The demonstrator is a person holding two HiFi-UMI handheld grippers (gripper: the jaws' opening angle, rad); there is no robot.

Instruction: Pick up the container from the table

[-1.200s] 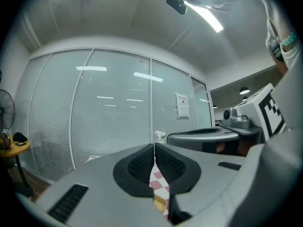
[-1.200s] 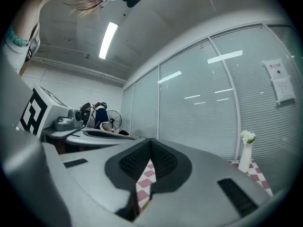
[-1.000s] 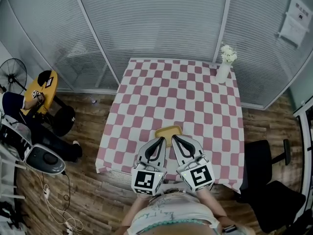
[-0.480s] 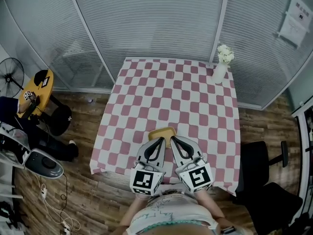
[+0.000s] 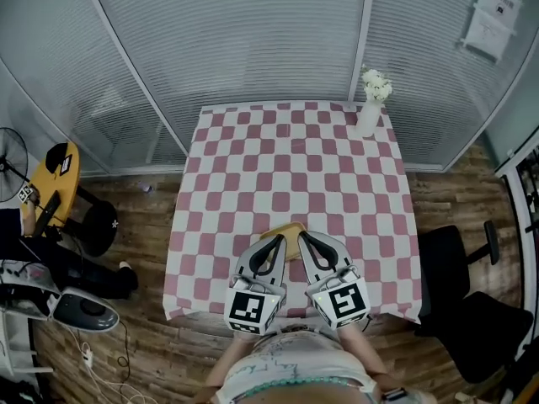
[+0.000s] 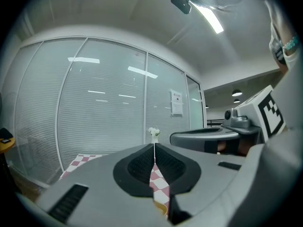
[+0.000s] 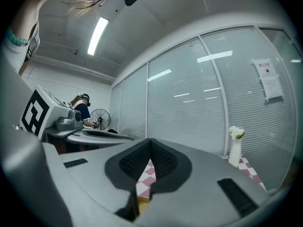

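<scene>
A shallow yellow container (image 5: 285, 231) lies on the pink-and-white checked table (image 5: 253, 167) near its front edge. Both grippers hover just above and in front of it and hide its near side. My left gripper (image 5: 279, 241) is shut, its jaws meeting at the tips with nothing between them. The right gripper (image 5: 304, 237) is shut and empty as well. In the left gripper view the closed jaws (image 6: 154, 146) frame a strip of checked cloth and a sliver of the yellow container (image 6: 161, 207). The right gripper view shows shut jaws (image 7: 150, 141) above the container's rim (image 7: 143, 203).
A white vase with white flowers (image 5: 369, 106) stands at the table's far right corner. Glass walls with blinds close off the back. A black office chair (image 5: 472, 310) stands to the right. At the left are a seated person (image 5: 34, 251), a small yellow table (image 5: 59, 175) and a fan.
The head view has swung, so the table now sits more centrally and lower in frame. Both grippers stay shut side by side at the container's near edge.
</scene>
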